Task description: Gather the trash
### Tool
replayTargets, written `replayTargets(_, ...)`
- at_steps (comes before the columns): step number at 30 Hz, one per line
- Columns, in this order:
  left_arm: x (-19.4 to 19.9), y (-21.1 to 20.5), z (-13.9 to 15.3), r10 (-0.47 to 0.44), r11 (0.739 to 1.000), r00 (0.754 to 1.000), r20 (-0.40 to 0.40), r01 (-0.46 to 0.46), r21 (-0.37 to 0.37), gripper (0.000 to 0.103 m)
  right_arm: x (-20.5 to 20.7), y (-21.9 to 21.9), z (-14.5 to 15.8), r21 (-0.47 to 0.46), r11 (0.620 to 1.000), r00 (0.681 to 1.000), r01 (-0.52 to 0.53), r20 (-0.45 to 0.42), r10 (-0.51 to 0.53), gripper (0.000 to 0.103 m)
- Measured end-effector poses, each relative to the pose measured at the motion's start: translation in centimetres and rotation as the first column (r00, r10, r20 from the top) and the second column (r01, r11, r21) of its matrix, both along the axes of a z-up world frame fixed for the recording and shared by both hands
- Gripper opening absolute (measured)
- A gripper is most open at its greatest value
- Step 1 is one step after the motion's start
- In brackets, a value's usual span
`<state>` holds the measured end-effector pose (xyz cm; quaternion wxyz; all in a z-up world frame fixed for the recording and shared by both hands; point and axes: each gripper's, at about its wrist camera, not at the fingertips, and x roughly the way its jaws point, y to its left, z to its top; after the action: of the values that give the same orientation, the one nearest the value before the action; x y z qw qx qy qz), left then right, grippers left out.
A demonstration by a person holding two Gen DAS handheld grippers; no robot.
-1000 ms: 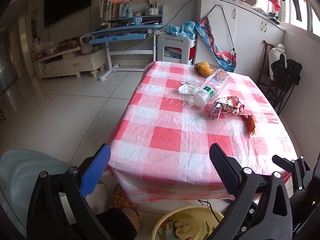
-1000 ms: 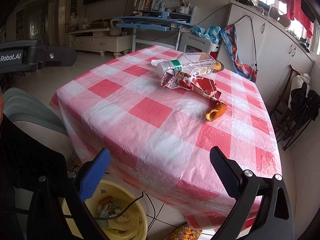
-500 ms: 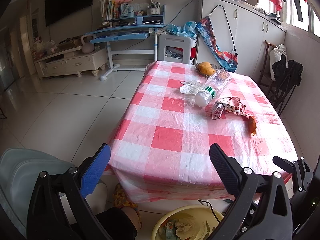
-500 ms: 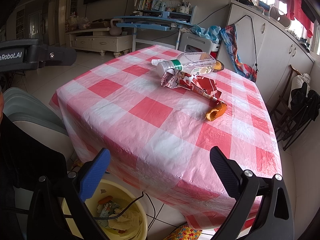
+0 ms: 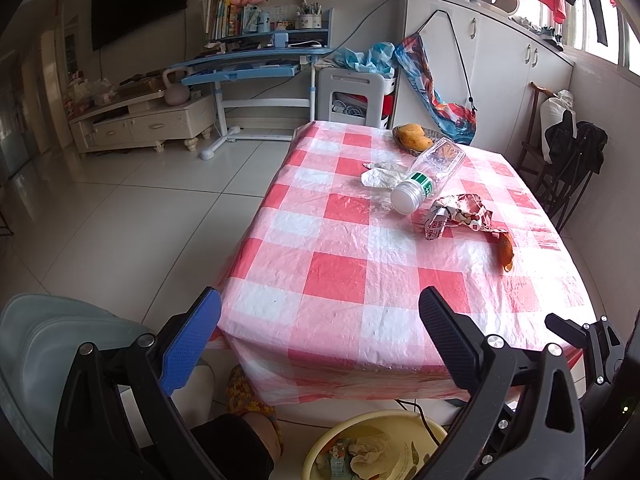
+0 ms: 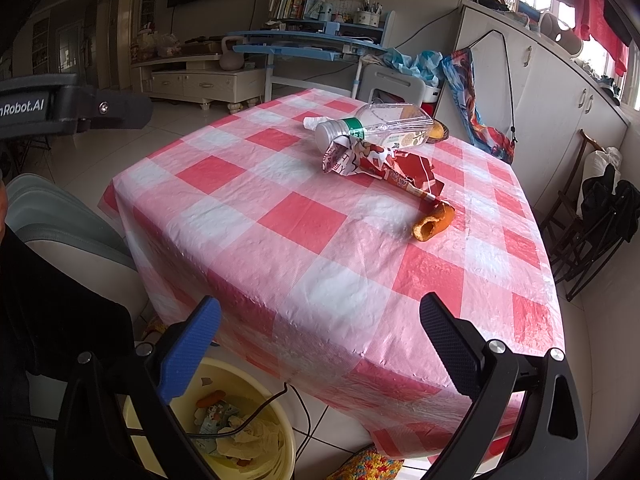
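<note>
On the red-and-white checked table point(image 5: 344, 276) point(image 6: 304, 220) lie an empty clear plastic bottle point(image 5: 430, 174) point(image 6: 376, 126), a crumpled red snack wrapper point(image 5: 460, 216) point(image 6: 384, 164), an orange peel point(image 5: 505, 250) point(image 6: 434, 222) and crumpled white paper point(image 5: 380, 176). A yellow bin point(image 5: 372, 446) point(image 6: 240, 428) holding trash stands on the floor below the table's near edge. My left gripper point(image 5: 320, 332) is open and empty, held before the near edge. My right gripper point(image 6: 320, 332) is open and empty too, above the bin and table corner.
A basket with an orange fruit point(image 5: 414, 136) sits at the table's far end. A grey chair point(image 5: 52, 344) point(image 6: 60, 216) stands at the left, dark folding chairs point(image 5: 572, 168) at the right. A blue desk point(image 5: 248, 64) and white cabinets point(image 5: 500, 64) line the far walls.
The left wrist view has shifted very slightly, the table sitting a touch lower in frame. Both grippers stay open; nothing on the table has moved.
</note>
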<state>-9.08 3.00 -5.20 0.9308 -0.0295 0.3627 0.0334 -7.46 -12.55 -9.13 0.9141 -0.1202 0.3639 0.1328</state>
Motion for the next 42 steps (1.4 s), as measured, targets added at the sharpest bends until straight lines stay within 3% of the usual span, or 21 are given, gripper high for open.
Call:
replayTargets(22, 0.1, 0.5, -0.2, 0.007, 1.000, 1.000, -0.001, -0.007, -0.004, 0.096, 0.1, 0.1, -0.2, -0.005, 1.000, 1.000, 0.003, -0.002, -0.003, 0.095)
replayTargets(27, -0.2, 1.8, -0.1, 0.021, 0.999, 1.000, 0.000, -0.021, -0.049, 0.096, 0.1, -0.4, 0.0, -0.003, 1.000, 1.000, 0.017, 0.002, -0.017, 0.095)
replayTargets(35, 0.3, 1.6, 0.1, 0.013, 0.995, 1.000, -0.013, -0.014, -0.101, 0.096, 1.0, -2.8, 1.0, 0.064, 0.995, 0.997, 0.079, -0.031, -0.077, 0.095)
replayTargets(42, 2.9, -1.1, 0.3, -0.053, 0.996, 0.998, -0.036, 0.050, -0.077, 0.096, 2.9, -4.9, 1.1, 0.104, 0.984, 0.987, 0.145, -0.081, -0.137, 0.095)
